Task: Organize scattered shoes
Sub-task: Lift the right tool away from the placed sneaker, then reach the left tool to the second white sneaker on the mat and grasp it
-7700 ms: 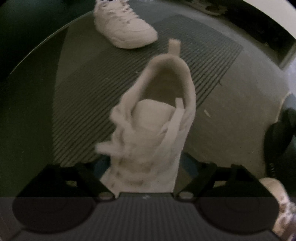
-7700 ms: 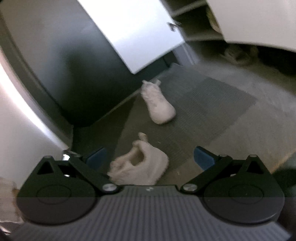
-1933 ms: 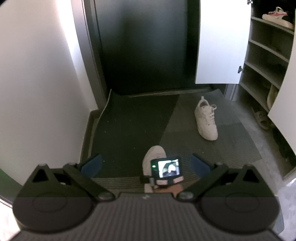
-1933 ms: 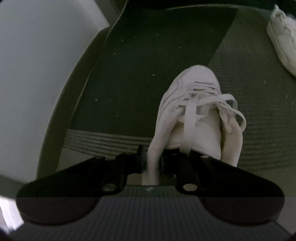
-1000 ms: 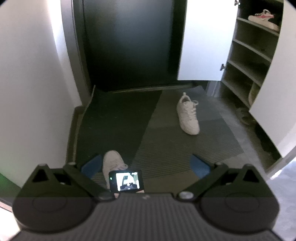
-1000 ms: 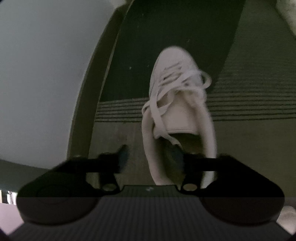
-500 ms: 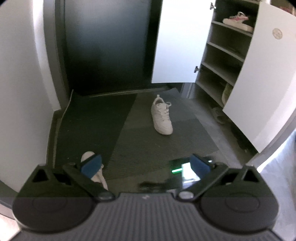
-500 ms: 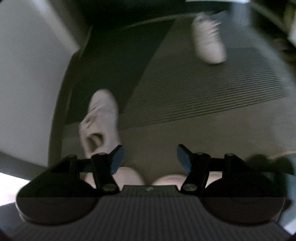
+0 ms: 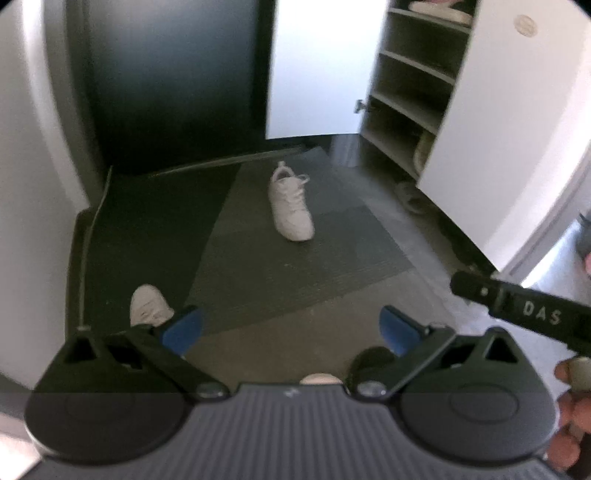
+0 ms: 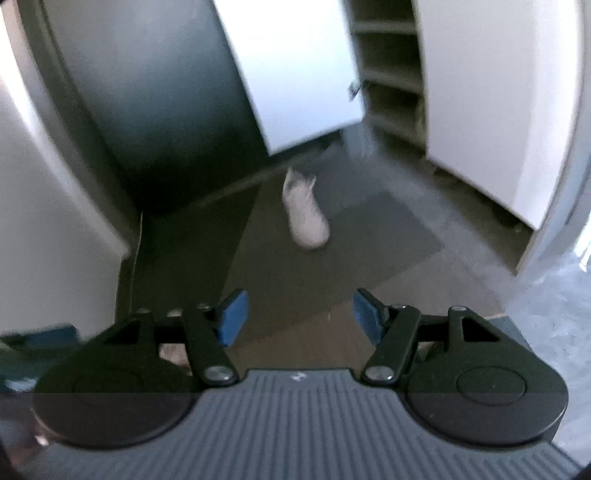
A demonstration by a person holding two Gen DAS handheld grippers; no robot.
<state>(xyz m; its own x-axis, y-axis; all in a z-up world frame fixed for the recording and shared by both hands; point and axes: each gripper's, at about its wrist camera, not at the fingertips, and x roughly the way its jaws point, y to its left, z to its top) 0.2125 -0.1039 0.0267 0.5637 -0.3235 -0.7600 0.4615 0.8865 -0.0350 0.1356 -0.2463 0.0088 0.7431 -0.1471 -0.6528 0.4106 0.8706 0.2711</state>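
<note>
Both the left gripper (image 9: 291, 326) and right gripper (image 10: 297, 319) are spread and empty; the next grasp should take the far white lace-up sneaker (image 9: 290, 205) at its heel collar.

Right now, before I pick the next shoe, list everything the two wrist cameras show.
white sneaker: 1, white, middle of the mat, toe toward the cameras
second white sneaker: 1, white, near left mat edge, partly behind the left finger
floor mat: 1, dark grey, in front of the door
door: 1, dark, far wall
shoe cabinet: 1, white doors open, shelves showing
shelved shoes: at least 2, pale, top and low shelves
sandal: 1, greyish, floor by the cabinet
left gripper: open, empty
right gripper: open, empty
hand: right edge
</note>
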